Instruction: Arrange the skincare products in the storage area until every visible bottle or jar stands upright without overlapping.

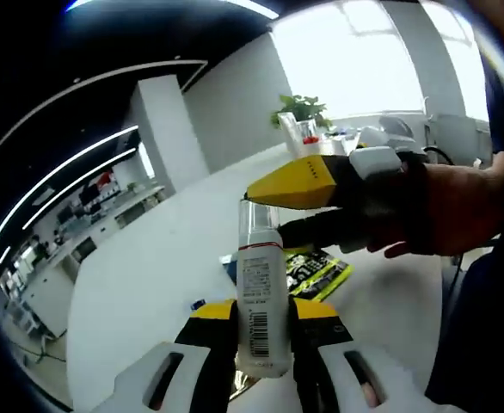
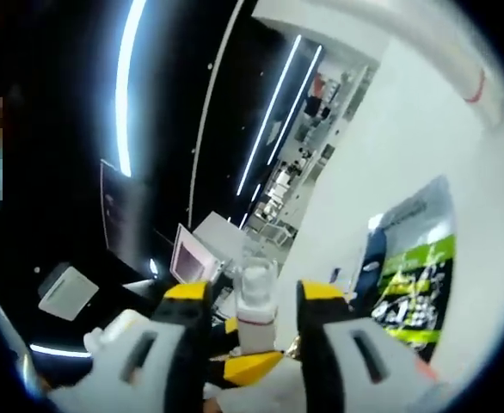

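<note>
At lower centre of the left gripper view, the left gripper [image 1: 263,331] clamps a labelled bottle [image 1: 261,297]. The right gripper [image 1: 273,211] comes in from the right, its jaws spread around the bottle's cap [image 2: 256,288], above the white table [image 1: 149,275].

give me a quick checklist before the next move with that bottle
1. Left gripper holding the clear plastic bottle with the white barcode label: ok, jaws closed on its lower body.
2. Right gripper at the bottle's clear cap: ok, jaws straddle it; contact cannot tell.
3. Bottle upright relative to the room: cannot tell, both views tilt.
4. Landing spot on the white table: ok, bare surface left of the bottle.
5. Black and green packet below: not ok, lies flat beneath the bottle's area.
</note>
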Demonstrator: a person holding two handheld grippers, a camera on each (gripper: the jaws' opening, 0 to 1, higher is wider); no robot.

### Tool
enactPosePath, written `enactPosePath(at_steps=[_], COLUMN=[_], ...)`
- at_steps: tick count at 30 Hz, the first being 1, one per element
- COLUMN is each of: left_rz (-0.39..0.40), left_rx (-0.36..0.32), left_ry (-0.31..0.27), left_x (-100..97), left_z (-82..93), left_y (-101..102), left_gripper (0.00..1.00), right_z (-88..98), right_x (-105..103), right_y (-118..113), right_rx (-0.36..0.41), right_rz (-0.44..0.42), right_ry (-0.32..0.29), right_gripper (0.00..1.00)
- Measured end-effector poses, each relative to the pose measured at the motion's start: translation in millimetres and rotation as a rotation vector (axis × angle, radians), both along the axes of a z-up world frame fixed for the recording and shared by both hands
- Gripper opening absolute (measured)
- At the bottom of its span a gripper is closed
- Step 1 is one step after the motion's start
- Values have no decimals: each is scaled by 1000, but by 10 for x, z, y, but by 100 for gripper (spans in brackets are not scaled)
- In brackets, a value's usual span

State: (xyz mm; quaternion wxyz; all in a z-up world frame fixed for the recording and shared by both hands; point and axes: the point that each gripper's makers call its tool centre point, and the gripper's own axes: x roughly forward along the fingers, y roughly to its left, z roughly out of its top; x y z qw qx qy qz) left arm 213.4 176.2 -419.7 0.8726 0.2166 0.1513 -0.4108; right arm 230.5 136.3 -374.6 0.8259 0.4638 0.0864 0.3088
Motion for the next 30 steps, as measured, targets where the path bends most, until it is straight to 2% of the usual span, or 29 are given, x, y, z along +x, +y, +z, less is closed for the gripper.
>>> enactPosePath(at_steps=[4,7,13,16,23,28,30], left_rz=[-1,1,6,10,-3,-25,-22], left_rx=[23,17,34,50,54,31,23], left_ry=[-11,-40,-72,-111,-146,-196,-188], left_x=[-3,3,13,14,-6,8,9], left_z=[-31,20,45,79,110,158,154], left_y=[-5,-12,-10,0,-35,-80,-86], left_gripper=[22,22,22,22,22,23,23], right_z=[55,79,60,75,123,203,214], right_x=[-13,4,28,24,-31,-73,-71], right_y=[-6,-18,-40,-33,-82,-122,-122], right_rx=[16,16,32,42,16,-18,-34], right_rz=[-18,-44,-67,-70,-90,-111,-113], right_ry=[-15,-34,-27,-37,-80,-121,-127], right_gripper=[30,27,21,20,19,18,18])
